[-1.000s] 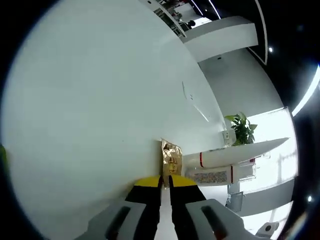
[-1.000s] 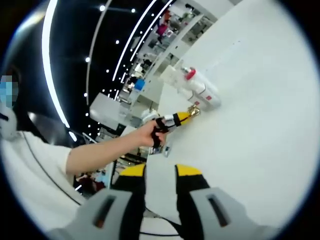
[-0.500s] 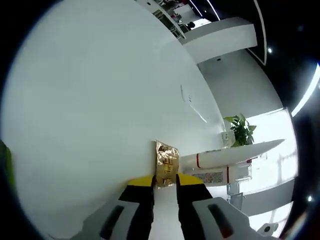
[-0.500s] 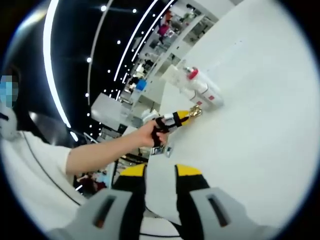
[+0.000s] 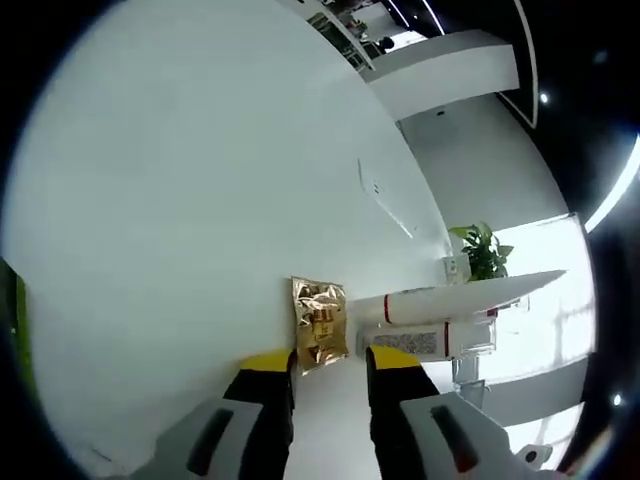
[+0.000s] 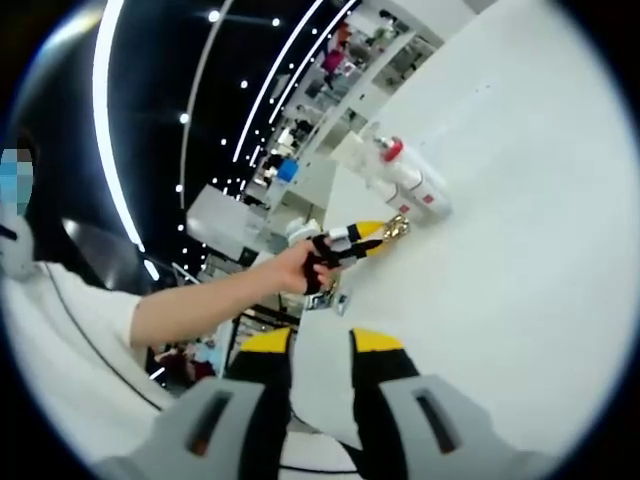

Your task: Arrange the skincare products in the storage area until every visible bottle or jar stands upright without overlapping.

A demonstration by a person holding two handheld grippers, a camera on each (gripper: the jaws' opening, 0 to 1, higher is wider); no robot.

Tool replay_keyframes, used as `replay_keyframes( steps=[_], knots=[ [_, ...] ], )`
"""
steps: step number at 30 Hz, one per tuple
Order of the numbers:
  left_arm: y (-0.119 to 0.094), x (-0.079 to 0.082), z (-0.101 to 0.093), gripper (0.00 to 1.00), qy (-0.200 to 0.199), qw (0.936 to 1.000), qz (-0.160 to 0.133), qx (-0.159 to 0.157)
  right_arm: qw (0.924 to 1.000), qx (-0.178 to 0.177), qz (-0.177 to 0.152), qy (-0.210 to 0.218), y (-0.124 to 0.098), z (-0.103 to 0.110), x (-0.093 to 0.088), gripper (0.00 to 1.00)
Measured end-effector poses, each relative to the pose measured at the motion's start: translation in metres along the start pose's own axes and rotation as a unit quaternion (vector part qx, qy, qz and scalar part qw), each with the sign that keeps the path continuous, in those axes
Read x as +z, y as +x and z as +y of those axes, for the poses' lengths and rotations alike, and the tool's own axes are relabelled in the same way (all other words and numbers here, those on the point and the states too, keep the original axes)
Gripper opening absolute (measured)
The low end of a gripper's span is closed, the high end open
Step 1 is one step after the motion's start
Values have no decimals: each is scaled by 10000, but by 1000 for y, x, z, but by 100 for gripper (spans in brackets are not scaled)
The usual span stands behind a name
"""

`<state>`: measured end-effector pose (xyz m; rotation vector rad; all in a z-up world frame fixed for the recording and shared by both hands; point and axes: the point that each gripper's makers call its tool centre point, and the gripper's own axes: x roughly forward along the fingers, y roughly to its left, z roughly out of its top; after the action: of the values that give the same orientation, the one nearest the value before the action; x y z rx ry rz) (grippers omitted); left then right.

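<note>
My left gripper (image 5: 330,362) is open, its yellow-tipped jaws spread on either side of a gold foil sachet (image 5: 320,325) that rests on the white table (image 5: 180,200). Just past the sachet, two white bottles with red bands (image 5: 440,305) rise side by side from the table; this view is rolled. In the right gripper view a person's hand holds the left gripper (image 6: 378,235) by the sachet (image 6: 398,227), next to a white bottle with a red cap (image 6: 412,180). My right gripper (image 6: 320,345) hangs open over the near table, holding nothing.
A clear box (image 6: 352,152) stands behind the bottles. A potted plant (image 5: 485,255) sits beyond them. Something green (image 5: 10,330) shows at the left edge. Shop shelves (image 6: 330,70) lie past the far table edge. The table (image 6: 520,250) spreads wide and white.
The left gripper's jaws have opened and let go of the gold sachet, which now lies between the tips. The right gripper has stayed as it was.
</note>
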<state>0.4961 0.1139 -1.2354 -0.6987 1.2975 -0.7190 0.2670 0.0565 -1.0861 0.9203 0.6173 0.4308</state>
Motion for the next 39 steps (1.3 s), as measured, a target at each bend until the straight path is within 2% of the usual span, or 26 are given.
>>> replay_keyframes(
  steps=[9,14,17,20,23,25,28,32,34,36,38,39],
  knots=[
    [-3,5,-8,42,328,9994,42,124,10000,0,-76,-14,-7,4,-4,21],
    [1,1,-11,42,533,9982,166,203,9999,-25,-136,-11,-12,4,-3,21],
    [3,2,-10,41,658,9970,192,359,9998,-56,-170,10,-14,3,-4,21],
    [4,1,-8,41,975,9930,330,588,9999,-85,-149,12,-15,3,-6,21],
    [2,-2,-4,41,1416,9850,553,821,9998,-87,-162,14,-16,3,-6,21],
    [1,-3,-5,42,1578,9819,581,868,9998,-82,-171,13,-16,3,-6,21],
    [1,-5,-2,43,2001,9720,715,1003,9998,-74,-171,4,-15,3,-5,21],
    [3,-10,2,43,2675,9518,930,1175,9998,-66,-172,4,-16,2,-5,20],
    [3,-12,3,43,2811,9470,973,1214,9998,-61,-174,7,-16,2,-5,20],
    [4,-13,5,43,3241,9305,1104,1298,9998,-60,-177,13,-17,1,-6,20],
    [5,-15,6,44,3515,9192,1175,1333,9998,-65,-180,21,-17,0,-6,20],
    [5,-15,7,45,3685,9113,1204,1383,9998,-66,-181,25,-17,-1,-7,20]
  ],
)
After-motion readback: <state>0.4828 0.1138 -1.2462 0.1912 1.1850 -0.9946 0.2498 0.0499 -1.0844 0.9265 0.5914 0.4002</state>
